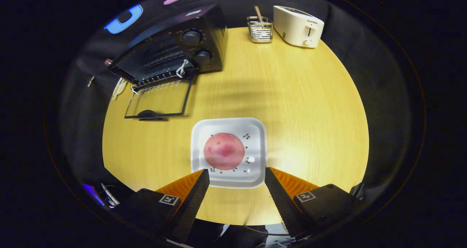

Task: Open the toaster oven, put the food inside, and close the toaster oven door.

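Bare table [310, 105] lies between the plate [199, 131] and the open oven [171, 51]. Gripper [237, 177] fingers stand apart at the plate's near edge; food [223, 151] sits just ahead.

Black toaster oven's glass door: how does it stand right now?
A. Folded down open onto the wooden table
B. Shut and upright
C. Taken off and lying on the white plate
A: the black toaster oven has its glass door folded down on the round wooden table, rack exposed; the gripper holds its jaws open at the white square plate.
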The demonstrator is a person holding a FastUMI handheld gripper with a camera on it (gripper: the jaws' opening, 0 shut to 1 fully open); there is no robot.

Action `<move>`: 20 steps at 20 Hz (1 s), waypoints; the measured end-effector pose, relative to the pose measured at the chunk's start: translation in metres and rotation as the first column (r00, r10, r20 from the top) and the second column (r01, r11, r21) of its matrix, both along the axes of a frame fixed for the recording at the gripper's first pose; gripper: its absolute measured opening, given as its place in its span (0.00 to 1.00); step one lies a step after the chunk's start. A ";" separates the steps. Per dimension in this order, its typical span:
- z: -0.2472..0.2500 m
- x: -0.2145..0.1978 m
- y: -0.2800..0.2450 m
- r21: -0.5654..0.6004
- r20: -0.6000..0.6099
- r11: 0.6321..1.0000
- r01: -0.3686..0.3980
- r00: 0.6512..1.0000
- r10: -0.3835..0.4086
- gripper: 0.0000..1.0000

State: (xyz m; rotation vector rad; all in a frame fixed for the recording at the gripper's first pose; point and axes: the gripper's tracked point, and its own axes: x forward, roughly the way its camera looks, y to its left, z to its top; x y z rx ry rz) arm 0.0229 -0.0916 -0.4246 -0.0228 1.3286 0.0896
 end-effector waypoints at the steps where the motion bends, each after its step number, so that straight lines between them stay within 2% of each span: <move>1: -0.007 0.003 -0.008 -0.010 -0.006 1.000 0.000 1.000 0.000 0.99; 6: -0.040 0.014 -0.021 -0.016 -0.064 1.000 -0.011 0.998 0.010 0.99; 8: -0.051 0.017 -0.022 -0.017 -0.086 1.000 -0.016 0.996 0.014 0.91; 10: -0.060 0.021 -0.024 -0.020 -0.092 1.000 -0.022 0.996 0.020 0.72; 12: -0.054 0.024 -0.028 -0.008 -0.101 1.000 0.014 0.995 -0.015 0.37; 13: -0.061 0.027 -0.026 0.049 -0.100 0.998 0.028 0.995 -0.023 0.19; 14: -0.048 0.025 -0.028 0.061 -0.114 0.998 0.023 0.993 -0.016 0.07; 16: -0.066 0.023 -0.022 0.076 -0.116 0.997 -0.009 0.993 0.018 0.05; 19: -0.060 0.026 -0.024 0.130 -0.104 0.991 0.025 0.995 -0.011 0.05; 20: -0.059 0.026 -0.024 0.162 -0.100 0.987 0.013 0.995 0.004 0.05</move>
